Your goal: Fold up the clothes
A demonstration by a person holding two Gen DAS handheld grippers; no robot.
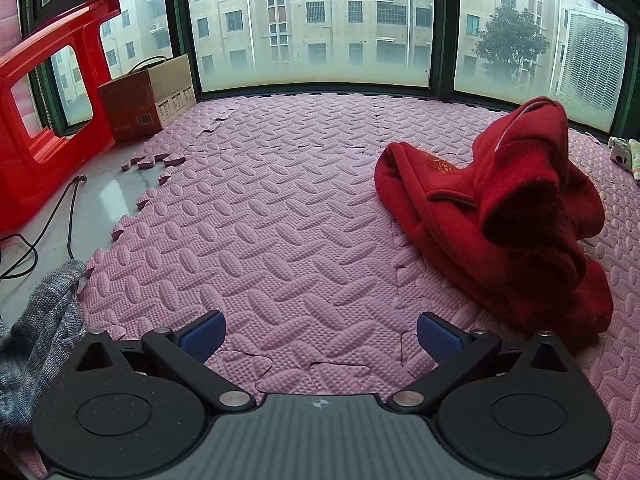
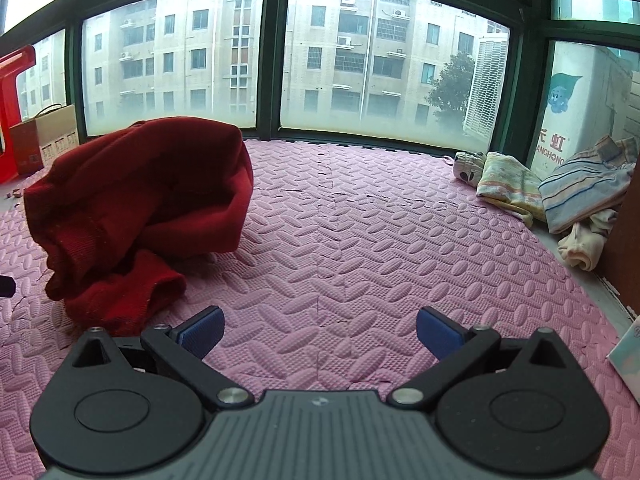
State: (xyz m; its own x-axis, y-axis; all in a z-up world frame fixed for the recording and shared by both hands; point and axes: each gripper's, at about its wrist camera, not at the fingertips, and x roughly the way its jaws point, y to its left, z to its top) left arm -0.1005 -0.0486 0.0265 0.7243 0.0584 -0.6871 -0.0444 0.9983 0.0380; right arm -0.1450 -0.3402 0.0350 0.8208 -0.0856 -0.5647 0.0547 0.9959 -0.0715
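Observation:
A crumpled red sweater (image 1: 500, 208) lies in a heap on the pink foam mat (image 1: 280, 220), to the right of my left gripper (image 1: 320, 334). That gripper is open and empty, low over the mat. In the right wrist view the same red sweater (image 2: 136, 208) lies to the left of my right gripper (image 2: 320, 332), which is open and empty above the mat (image 2: 380, 248). Neither gripper touches the sweater.
A grey knit garment (image 1: 36, 344) lies at the left edge. A red plastic stool (image 1: 48, 120) and a cardboard box (image 1: 148, 96) stand at the far left. A pile of striped and pale clothes (image 2: 560, 196) lies at the far right. Windows run along the back.

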